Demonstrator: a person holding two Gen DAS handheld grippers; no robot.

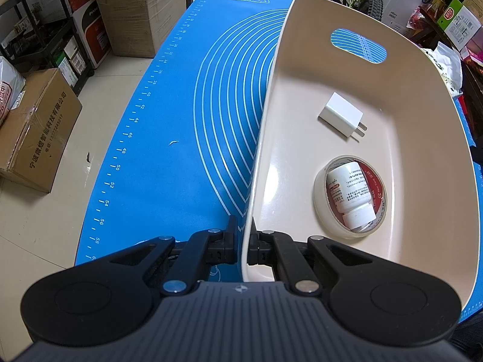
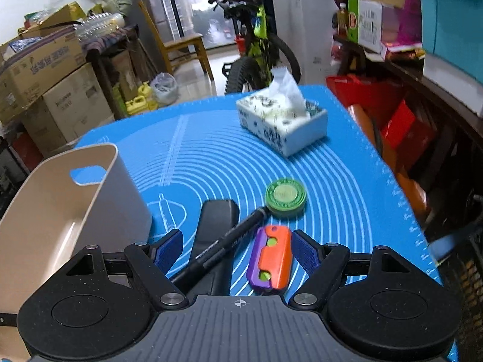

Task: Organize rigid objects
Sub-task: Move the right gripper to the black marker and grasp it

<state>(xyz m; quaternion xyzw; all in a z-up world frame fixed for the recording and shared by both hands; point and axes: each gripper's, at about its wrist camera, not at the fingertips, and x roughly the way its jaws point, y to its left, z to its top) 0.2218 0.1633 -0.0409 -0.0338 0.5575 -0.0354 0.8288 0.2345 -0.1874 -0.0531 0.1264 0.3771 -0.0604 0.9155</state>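
1. The left gripper (image 1: 244,241) is clamped on the near rim of a beige bin (image 1: 422,114), one finger outside the wall and one inside, the jaws nearly pressed together with only the thin wall between them.
2. The bin stands on a blue mat (image 1: 169,114) that covers the desk, toward the mat's left edge as the right wrist camera sees it.
3. Inside the bin lie a white charger plug (image 1: 340,114) near the middle of the floor and a roll of tape (image 1: 350,229) nearer the gripped wall.
4. A white pill bottle (image 1: 350,191) lies on its side inside the roll's ring.
5. The right gripper (image 2: 237,249) hangs over the mat with its jaws spread wide, gripping nothing.
6. Between and beyond its fingers lie a black marker (image 2: 223,246), an orange-and-purple toy (image 2: 271,259) and a flat black object (image 2: 219,217); the marker lies across that object.
7. A green round tin (image 2: 286,197) sits just past the marker's tip.
8. A tissue box (image 2: 282,123) stands near the mat's far right corner.
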